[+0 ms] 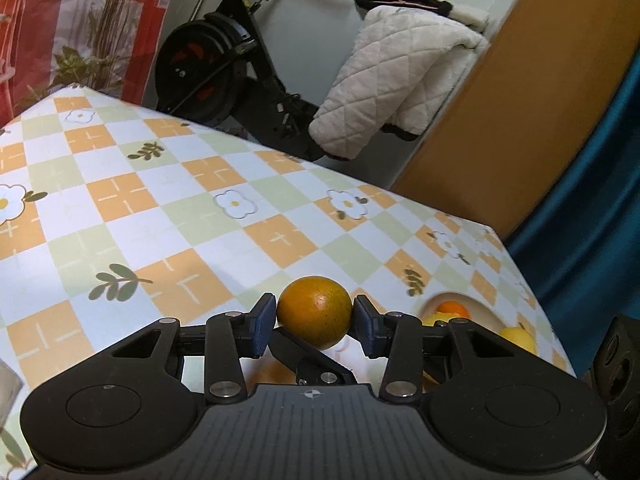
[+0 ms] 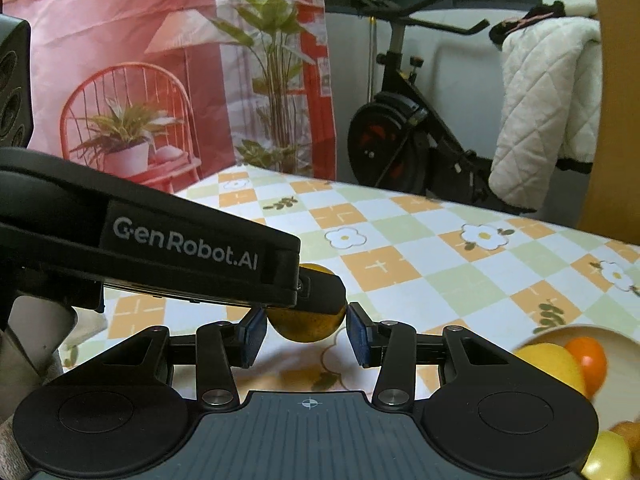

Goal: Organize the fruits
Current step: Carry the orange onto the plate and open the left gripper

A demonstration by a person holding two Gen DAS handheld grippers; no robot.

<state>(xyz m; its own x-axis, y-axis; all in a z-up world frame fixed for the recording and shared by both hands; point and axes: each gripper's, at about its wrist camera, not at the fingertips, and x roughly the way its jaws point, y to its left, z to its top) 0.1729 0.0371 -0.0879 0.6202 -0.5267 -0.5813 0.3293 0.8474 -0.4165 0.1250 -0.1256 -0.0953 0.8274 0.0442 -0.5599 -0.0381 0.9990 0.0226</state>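
My left gripper (image 1: 314,320) is shut on a dark orange fruit (image 1: 314,311) and holds it above the checked tablecloth (image 1: 168,208). In the right wrist view the same orange fruit (image 2: 308,326) sits between my right gripper's (image 2: 307,330) blue pads (image 2: 253,334), which stand a little apart from it; the left gripper's body (image 2: 168,248) crosses over it from the left. A white bowl (image 2: 580,334) at the right holds a yellow fruit (image 2: 554,366) and an orange one (image 2: 586,358). The bowl also shows in the left wrist view (image 1: 460,302).
An exercise bike (image 1: 224,64) and a white quilted jacket (image 1: 392,84) stand beyond the table's far edge. A wooden panel (image 1: 520,100) and a blue curtain (image 1: 592,220) are at the right. More yellow fruit (image 2: 608,456) lies at the lower right.
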